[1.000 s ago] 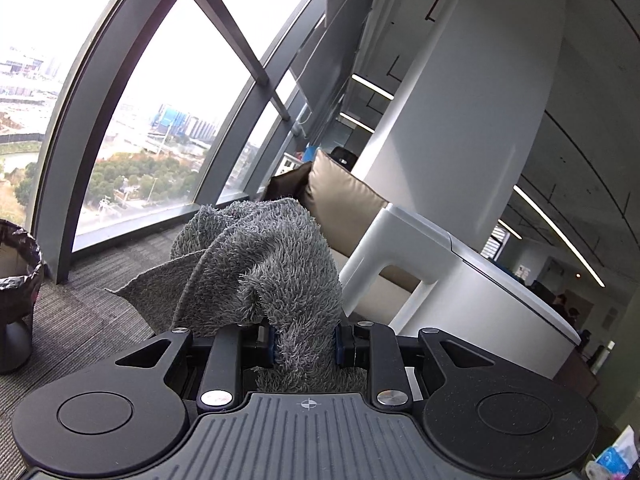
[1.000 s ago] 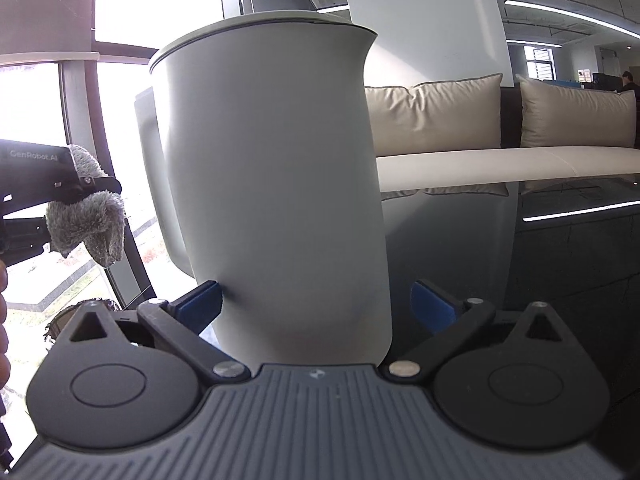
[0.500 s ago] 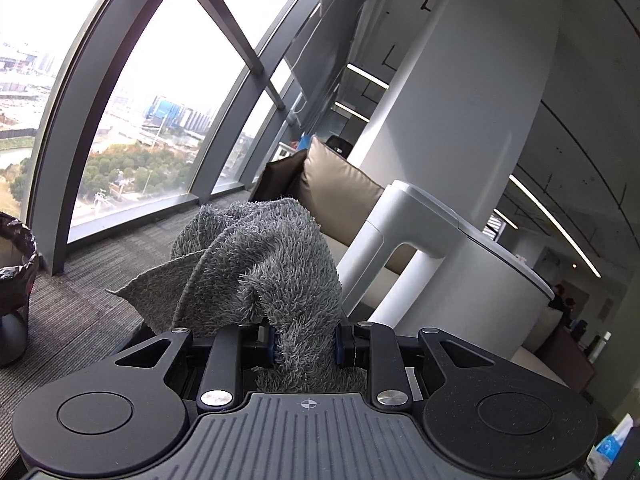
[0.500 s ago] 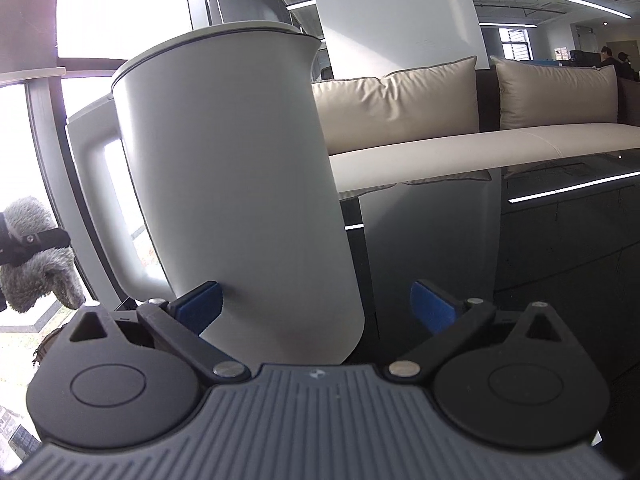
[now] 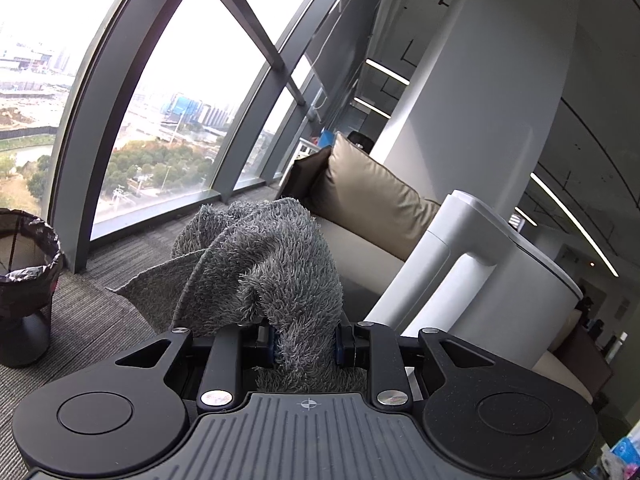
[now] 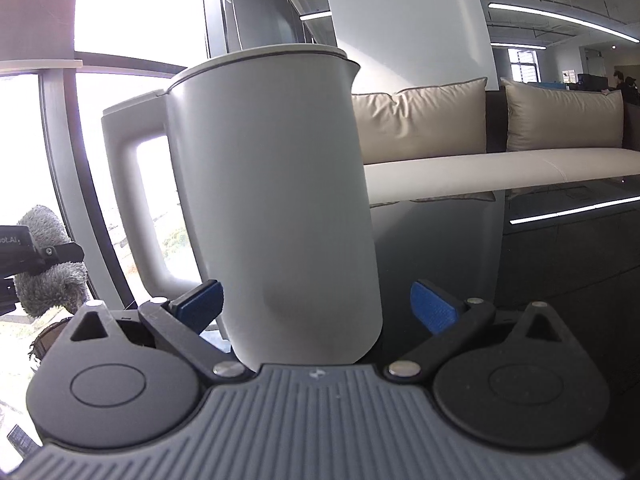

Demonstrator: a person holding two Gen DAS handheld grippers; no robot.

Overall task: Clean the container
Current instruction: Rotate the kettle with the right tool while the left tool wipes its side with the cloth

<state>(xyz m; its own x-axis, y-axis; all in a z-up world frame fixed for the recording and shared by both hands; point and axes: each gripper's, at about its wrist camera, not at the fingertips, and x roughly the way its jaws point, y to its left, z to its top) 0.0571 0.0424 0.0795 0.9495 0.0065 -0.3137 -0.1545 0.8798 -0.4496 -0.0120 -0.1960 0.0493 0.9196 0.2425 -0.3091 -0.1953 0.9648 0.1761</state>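
Left gripper clamps grey microfibre cloth, ready to wipe. Right gripper, fingers wide, straddles white kettle on dark glossy table (lid on).

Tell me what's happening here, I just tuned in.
A person is cleaning a white kettle with two handheld grippers. The left gripper has its jaws clamped on a grey fluffy cloth, apart from the kettle. The right gripper has open jaws around the kettle's base. Wiping hasn't begun.
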